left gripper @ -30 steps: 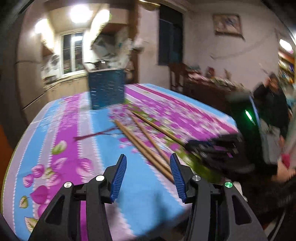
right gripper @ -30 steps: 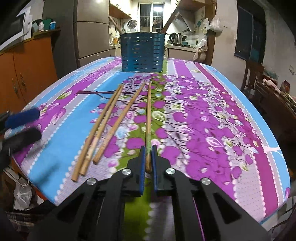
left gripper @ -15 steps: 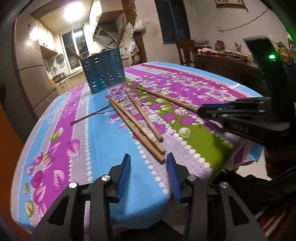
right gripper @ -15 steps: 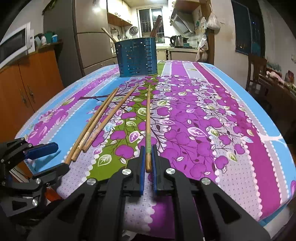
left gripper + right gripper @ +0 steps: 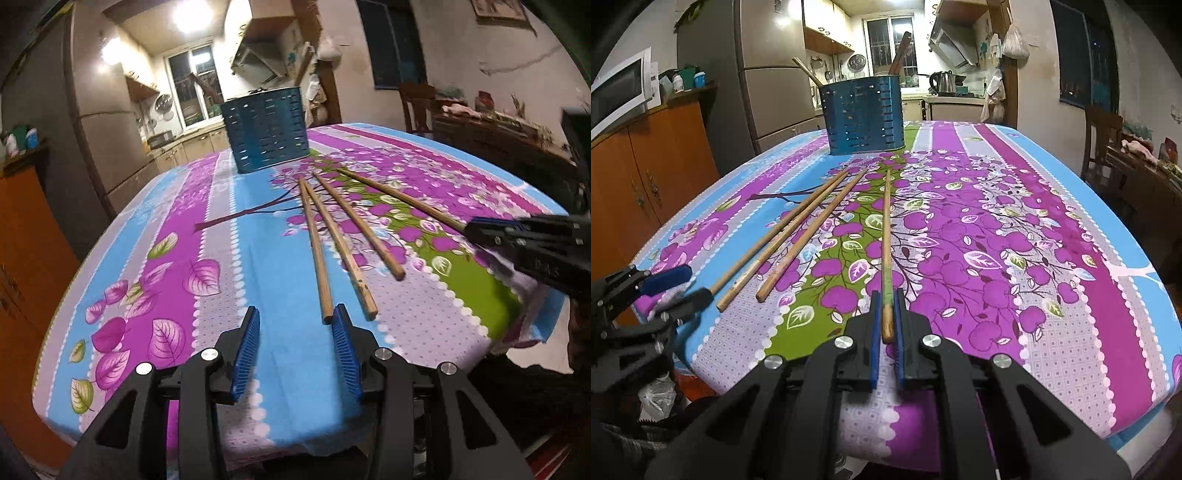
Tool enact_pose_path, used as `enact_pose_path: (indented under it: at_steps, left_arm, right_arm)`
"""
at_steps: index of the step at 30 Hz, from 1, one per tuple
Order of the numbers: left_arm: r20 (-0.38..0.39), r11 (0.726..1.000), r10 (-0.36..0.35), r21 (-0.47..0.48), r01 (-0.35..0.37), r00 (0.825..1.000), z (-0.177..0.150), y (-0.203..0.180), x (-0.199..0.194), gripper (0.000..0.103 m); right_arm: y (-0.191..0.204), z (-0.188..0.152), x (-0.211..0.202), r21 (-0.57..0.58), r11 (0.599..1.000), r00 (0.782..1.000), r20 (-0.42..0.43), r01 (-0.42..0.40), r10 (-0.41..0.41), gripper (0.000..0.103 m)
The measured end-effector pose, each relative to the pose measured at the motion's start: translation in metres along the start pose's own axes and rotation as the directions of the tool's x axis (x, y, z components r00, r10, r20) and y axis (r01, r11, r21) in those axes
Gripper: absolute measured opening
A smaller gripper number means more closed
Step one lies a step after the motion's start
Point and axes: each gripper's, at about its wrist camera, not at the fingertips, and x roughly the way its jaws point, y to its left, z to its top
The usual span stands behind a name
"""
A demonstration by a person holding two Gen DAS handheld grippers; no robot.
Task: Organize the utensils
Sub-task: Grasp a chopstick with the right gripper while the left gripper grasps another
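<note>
Four wooden chopsticks lie on the floral tablecloth [image 5: 236, 266] in front of a blue slotted utensil holder [image 5: 266, 133] [image 5: 863, 115] with a few handles sticking out. My right gripper [image 5: 886, 300] [image 5: 476, 227] is shut on the near end of the rightmost chopstick [image 5: 886, 229] [image 5: 399, 195], which rests on the cloth. My left gripper [image 5: 296, 317] [image 5: 677, 286] is open at the table's near edge with nothing between its fingers. The leftmost chopstick [image 5: 317, 254] ends just by its right fingertip [image 5: 338, 314]. Two more chopsticks [image 5: 341, 243] [image 5: 364, 229] lie beside it.
An orange cabinet [image 5: 646, 173] and a grey fridge [image 5: 768, 99] stand left of the table. A wooden chair [image 5: 1102, 144] and a cluttered side table [image 5: 495, 133] stand to the right. The cloth hangs over the near edge.
My left gripper has tilted down and come close to the near ends of the loose chopsticks, its jaws a little narrower. The right gripper keeps its hold on its chopstick.
</note>
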Motion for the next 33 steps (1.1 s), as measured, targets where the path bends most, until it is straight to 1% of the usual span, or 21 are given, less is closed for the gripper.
enact_pose_path:
  at_steps: [4,6,7,10,12,19,23,26,30,33]
  left_arm:
    - [0.027,0.999,0.007,0.040,-0.008,1.000,-0.001,-0.007,-0.001,0.043]
    - [0.040,0.998,0.012,0.061,-0.015,0.999,-0.001,-0.011,0.000,0.043]
    - [0.044,0.998,0.009,0.065,-0.012,0.999,-0.001,-0.012,0.000,0.042]
    - [0.059,0.996,0.001,0.087,-0.006,0.998,-0.003,-0.018,0.000,0.029]
    - [0.074,0.994,0.016,0.110,-0.024,0.997,-0.004,-0.024,0.000,0.026]
    - [0.087,0.995,0.015,0.093,-0.023,0.996,0.000,-0.022,0.004,0.026]
    - [0.098,0.993,0.015,0.111,-0.026,0.995,0.000,-0.024,0.006,0.026]
    - [0.098,0.994,0.009,0.107,-0.020,0.995,0.001,-0.024,0.008,0.026]
    - [0.105,0.992,0.018,0.125,-0.031,0.994,0.003,-0.026,0.011,0.026]
    - [0.101,0.993,0.015,0.116,-0.027,0.995,0.002,-0.022,0.012,0.027]
  right_arm:
    - [0.003,-0.003,-0.001,-0.010,1.000,1.000,0.017,0.018,-0.018,0.005]
    - [0.009,-0.006,-0.001,-0.033,0.998,0.998,0.033,0.051,-0.050,0.006]
    - [0.012,-0.008,-0.001,-0.050,0.996,0.997,0.046,0.069,-0.067,0.006]
    - [0.015,-0.013,-0.002,-0.051,0.994,0.993,0.080,0.092,-0.088,0.006]
    - [0.017,-0.014,-0.002,-0.059,0.993,0.991,0.088,0.103,-0.097,0.006]
    - [0.014,-0.015,-0.002,-0.053,0.994,0.991,0.099,0.094,-0.088,0.006]
    - [0.014,-0.016,-0.002,-0.056,0.994,0.991,0.098,0.094,-0.088,0.006]
    - [0.014,-0.016,-0.002,-0.057,0.994,0.991,0.097,0.093,-0.087,0.006]
    - [0.014,-0.015,-0.002,-0.056,0.994,0.992,0.097,0.092,-0.086,0.006]
    - [0.015,-0.016,-0.002,-0.059,0.994,0.992,0.095,0.090,-0.084,0.006]
